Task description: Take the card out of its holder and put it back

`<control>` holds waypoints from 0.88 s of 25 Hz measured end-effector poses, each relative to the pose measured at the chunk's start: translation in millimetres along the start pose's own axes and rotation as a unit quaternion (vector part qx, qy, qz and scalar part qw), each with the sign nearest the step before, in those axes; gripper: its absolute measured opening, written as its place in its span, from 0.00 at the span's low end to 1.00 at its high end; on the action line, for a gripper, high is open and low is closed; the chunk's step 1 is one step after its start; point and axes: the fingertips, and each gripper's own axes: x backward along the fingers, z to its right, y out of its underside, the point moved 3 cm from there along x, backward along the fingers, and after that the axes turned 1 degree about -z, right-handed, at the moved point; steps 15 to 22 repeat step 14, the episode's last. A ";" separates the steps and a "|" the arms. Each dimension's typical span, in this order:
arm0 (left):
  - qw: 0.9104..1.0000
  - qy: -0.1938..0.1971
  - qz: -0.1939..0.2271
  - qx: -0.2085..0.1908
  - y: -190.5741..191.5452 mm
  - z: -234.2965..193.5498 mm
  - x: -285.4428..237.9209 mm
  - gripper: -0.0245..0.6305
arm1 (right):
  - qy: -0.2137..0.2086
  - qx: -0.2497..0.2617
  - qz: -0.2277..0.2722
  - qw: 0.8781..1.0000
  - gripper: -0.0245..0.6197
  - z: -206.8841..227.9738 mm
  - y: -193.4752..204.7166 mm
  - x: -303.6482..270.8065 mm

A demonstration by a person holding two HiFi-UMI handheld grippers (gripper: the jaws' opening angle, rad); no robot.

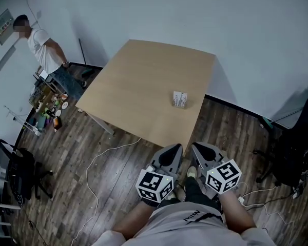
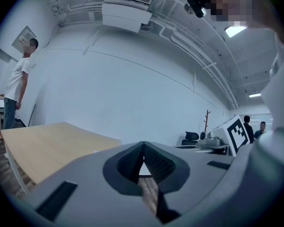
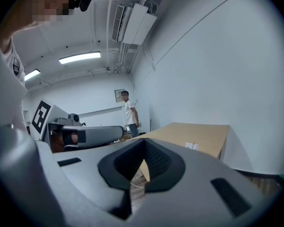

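A small white card holder [image 1: 180, 99] with its card stands upright near the right front edge of the wooden table [image 1: 143, 86]; in the right gripper view the card holder [image 3: 191, 146] is a small white shape on the table's near edge. Both grippers hang low in front of the person, short of the table. The left gripper [image 1: 175, 148] has its jaws closed tip to tip, nothing between them. The right gripper [image 1: 196, 147] beside it is likewise shut and empty. In their own views the left gripper [image 2: 143, 144] and right gripper [image 3: 143, 141] show meeting tips.
A person [image 1: 43, 45] stands at the far left by the wall, next to a cart of bottles [image 1: 49, 109]. A cable [image 1: 100, 160] trails over the wood floor. A dark office chair [image 1: 297, 147] stands at right, another chair [image 1: 20, 173] at left.
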 end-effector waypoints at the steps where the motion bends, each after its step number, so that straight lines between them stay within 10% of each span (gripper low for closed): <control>1: 1.000 0.000 0.000 -0.001 -0.4 0.8 1.3 0.06 | -0.001 0.001 0.001 1.000 0.06 -1.6 -0.4 0.6; 22: 1.000 -0.002 0.003 -0.004 -4.8 -5.2 9.7 0.06 | -0.009 0.007 0.004 1.000 0.06 -10.5 -1.9 -4.2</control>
